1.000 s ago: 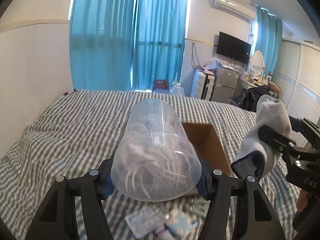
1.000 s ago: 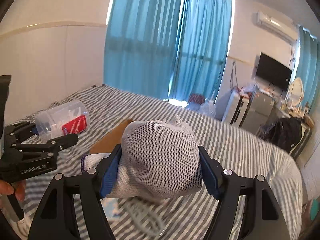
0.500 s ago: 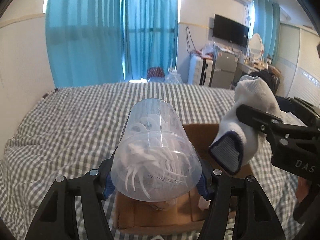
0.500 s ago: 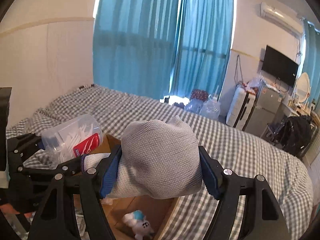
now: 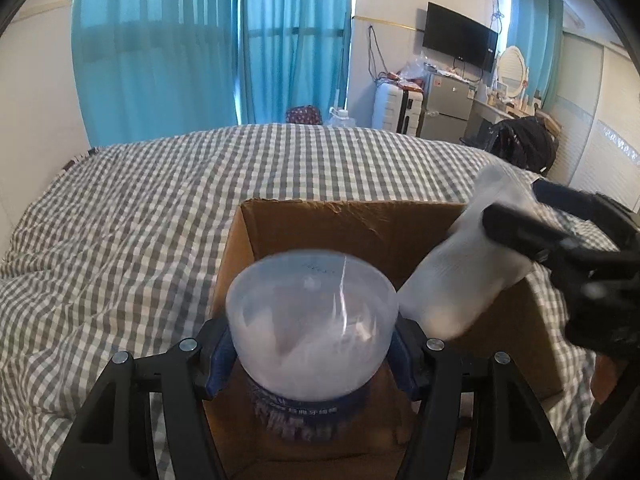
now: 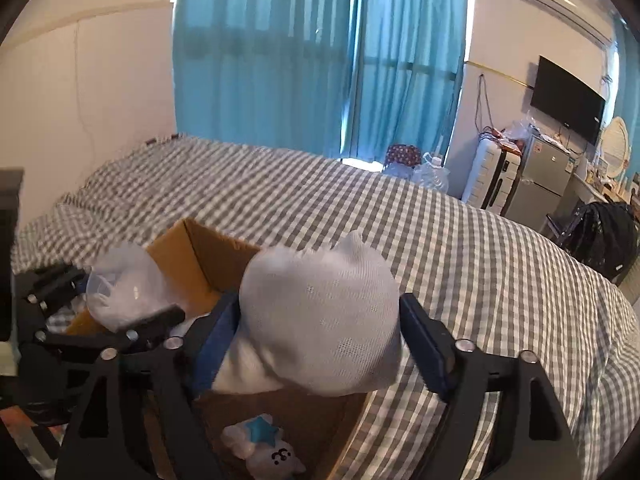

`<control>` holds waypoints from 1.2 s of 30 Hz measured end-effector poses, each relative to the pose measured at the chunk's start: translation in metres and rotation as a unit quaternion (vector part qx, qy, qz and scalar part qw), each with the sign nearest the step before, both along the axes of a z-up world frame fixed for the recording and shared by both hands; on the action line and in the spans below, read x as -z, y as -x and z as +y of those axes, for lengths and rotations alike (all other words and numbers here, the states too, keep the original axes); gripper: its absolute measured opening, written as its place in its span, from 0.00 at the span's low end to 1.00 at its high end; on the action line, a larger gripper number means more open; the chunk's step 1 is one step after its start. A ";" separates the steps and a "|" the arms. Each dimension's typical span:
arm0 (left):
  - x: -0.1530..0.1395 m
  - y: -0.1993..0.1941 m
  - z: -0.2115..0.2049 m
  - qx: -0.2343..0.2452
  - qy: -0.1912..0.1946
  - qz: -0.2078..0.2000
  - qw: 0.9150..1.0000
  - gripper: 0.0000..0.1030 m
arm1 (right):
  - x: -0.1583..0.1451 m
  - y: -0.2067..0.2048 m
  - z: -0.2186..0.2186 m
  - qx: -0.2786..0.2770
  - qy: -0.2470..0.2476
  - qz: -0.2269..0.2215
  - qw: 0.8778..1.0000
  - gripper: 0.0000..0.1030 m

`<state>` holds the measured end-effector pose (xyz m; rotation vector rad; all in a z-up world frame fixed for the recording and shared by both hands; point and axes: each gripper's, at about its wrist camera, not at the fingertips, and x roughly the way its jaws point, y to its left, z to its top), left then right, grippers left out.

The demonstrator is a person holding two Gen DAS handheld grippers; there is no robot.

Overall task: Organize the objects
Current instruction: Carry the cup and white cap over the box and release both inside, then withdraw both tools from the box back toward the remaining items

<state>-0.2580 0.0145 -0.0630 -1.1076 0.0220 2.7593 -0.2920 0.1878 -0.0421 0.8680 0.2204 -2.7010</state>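
Note:
My left gripper (image 5: 312, 350) is shut on a clear plastic jar of white floss picks (image 5: 312, 324), held over the near end of an open cardboard box (image 5: 352, 220). My right gripper (image 6: 320, 344) is shut on a white sock (image 6: 320, 320) with a dark blue cuff, over the box's right side. The sock (image 5: 460, 280) and right gripper (image 5: 568, 248) show blurred at the right of the left wrist view. The jar (image 6: 124, 292) and the box (image 6: 200, 248) also show at the left of the right wrist view. A small white plush toy (image 6: 268, 452) lies inside the box.
The box sits on a bed with a grey checked cover (image 5: 140, 220). Blue curtains (image 5: 208, 48) hang behind the bed. A white suitcase (image 5: 396, 112), a small fridge (image 5: 448, 104), a wall television (image 5: 460, 36) and a black bag (image 5: 524, 144) stand beyond the bed at the right.
Both grippers have moved forward and down over the box. The jar has tipped so its base faces the camera. The sock has swung lower, into the box's right side.

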 end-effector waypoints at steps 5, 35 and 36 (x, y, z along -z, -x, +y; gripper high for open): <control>-0.021 -0.018 0.002 -0.003 0.005 0.009 1.000 0.65 | -0.032 -0.017 0.014 0.009 0.021 0.032 0.999 0.92; -0.060 -0.204 -0.038 -0.161 0.020 0.046 0.986 0.94 | -0.090 -0.200 0.057 -0.014 -0.019 0.061 0.998 0.95; -0.051 -0.205 -0.038 -0.172 0.019 0.041 0.984 0.94 | -0.079 -0.198 0.055 -0.020 -0.018 0.052 0.998 0.95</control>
